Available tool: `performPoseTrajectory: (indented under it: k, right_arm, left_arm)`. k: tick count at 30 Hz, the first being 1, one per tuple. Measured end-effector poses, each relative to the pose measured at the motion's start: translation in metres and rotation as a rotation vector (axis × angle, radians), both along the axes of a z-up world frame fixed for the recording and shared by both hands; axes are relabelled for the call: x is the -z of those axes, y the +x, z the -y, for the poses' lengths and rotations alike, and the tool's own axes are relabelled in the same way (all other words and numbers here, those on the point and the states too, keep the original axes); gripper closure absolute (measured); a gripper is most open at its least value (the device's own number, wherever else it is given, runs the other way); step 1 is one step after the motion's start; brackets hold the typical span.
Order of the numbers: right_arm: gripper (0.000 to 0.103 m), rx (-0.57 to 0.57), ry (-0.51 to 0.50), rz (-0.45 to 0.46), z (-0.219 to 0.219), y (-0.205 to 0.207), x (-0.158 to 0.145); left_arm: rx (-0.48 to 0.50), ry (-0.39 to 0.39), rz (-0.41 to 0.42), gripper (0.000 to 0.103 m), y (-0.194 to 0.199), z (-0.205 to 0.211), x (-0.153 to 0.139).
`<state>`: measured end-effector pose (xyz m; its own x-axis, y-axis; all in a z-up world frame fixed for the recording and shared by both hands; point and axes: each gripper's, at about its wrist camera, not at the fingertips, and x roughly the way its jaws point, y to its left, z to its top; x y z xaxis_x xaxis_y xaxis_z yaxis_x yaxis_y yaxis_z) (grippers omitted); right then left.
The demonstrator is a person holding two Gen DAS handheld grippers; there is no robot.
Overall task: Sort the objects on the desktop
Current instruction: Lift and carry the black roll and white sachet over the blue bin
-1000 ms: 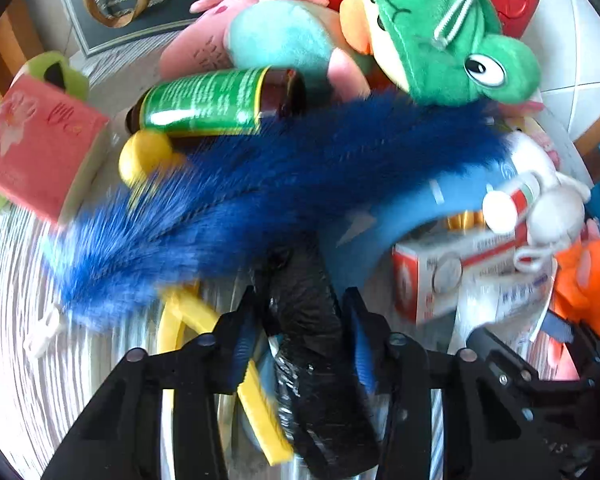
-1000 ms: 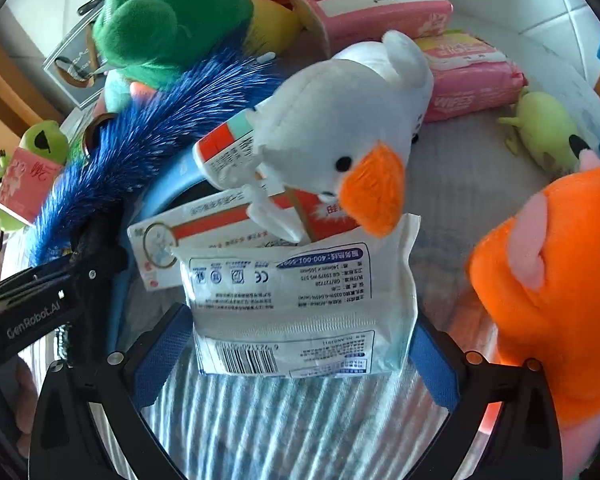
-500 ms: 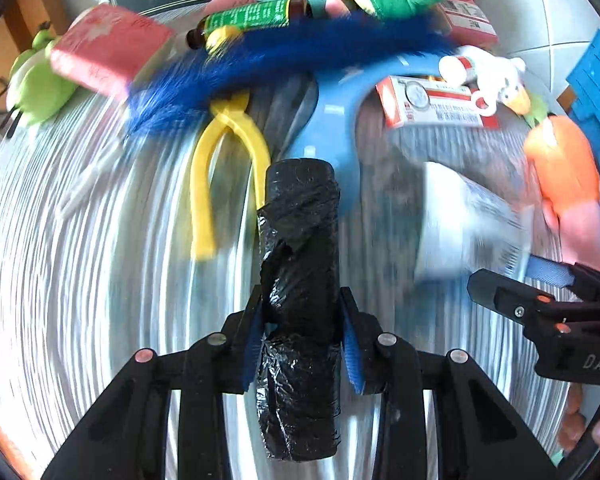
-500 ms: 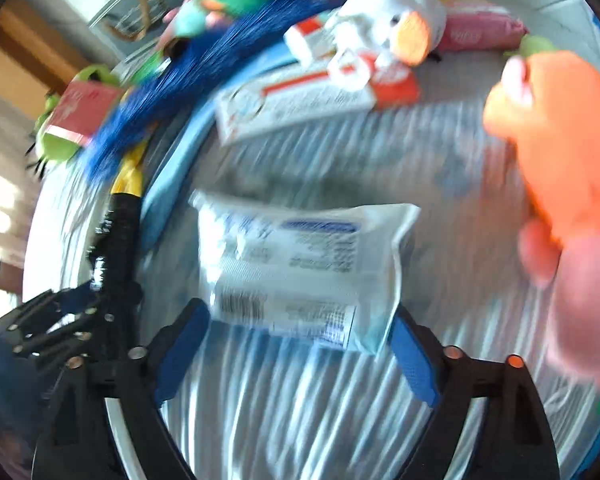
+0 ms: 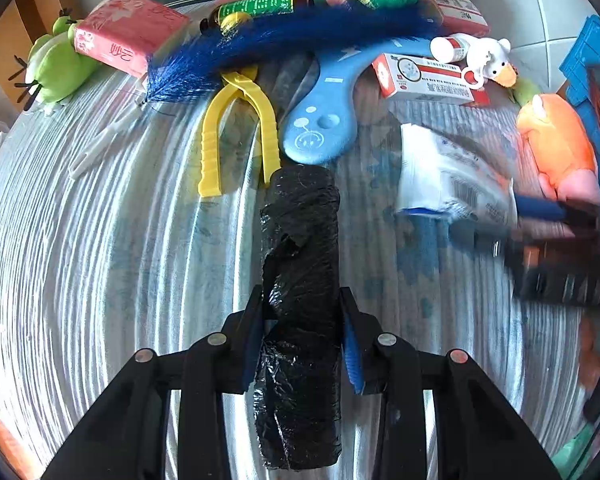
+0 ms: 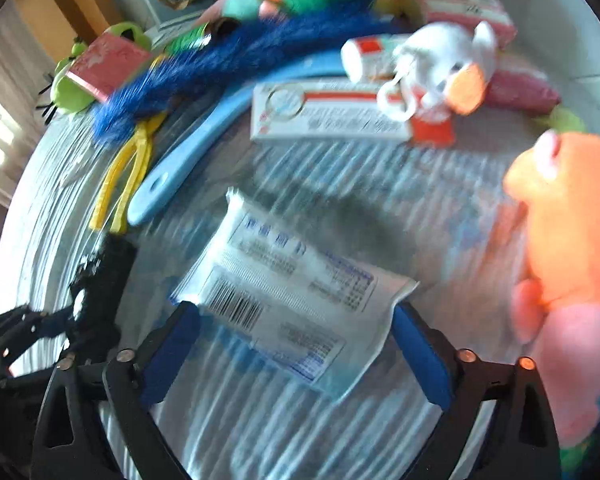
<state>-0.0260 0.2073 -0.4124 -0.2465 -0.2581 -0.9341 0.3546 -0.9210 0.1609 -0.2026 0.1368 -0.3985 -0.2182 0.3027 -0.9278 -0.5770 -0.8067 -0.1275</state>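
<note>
The left gripper (image 5: 302,340) clamps a black roll (image 5: 300,300); the right gripper (image 6: 296,348) holds a white packet (image 6: 296,292) across its width. Each load should travel level and clear of the pile. Beyond, the yellow tongs (image 5: 236,136) lie spread, pinching nothing. Blur hides the packet's print; the destination is out of view.

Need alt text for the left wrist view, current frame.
Left gripper grips a black plastic-wrapped roll between its fingers above a striped tabletop. Beyond lie yellow tongs, a blue paddle, plush toys and boxes.
</note>
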Motion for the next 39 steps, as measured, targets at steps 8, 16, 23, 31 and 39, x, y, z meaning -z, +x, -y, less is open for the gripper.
performPoseTrajectory:
  k: [8, 16, 23, 31, 39]
  right_arm:
    - [0.013, -0.053, -0.008, -0.012, 0.024, 0.041, -0.011]
    - [0.013, -0.01, 0.044, -0.087, 0.031, 0.009, -0.017]
    - [0.053, -0.022, 0.065, -0.079, 0.037, 0.01, -0.01]
    - [0.053, 0.043, 0.012, -0.235, 0.033, 0.056, -0.082]
    - [0.053, 0.161, -0.003, -0.491, 0.023, 0.117, -0.198]
  left_arm:
    - [-0.008, -0.011, -0.035, 0.069, -0.003, -0.007, -0.004]
    - [-0.021, -0.002, -0.06, 0.069, -0.003, 0.008, -0.017]
    - [-0.049, 0.018, -0.136, 0.069, -0.007, 0.011, -0.032]
    - [-0.032, 0.115, -0.281, 0.069, -0.003, 0.029, -0.1]
    - [0.017, 0.265, -0.426, 0.069, 0.027, 0.048, -0.187]
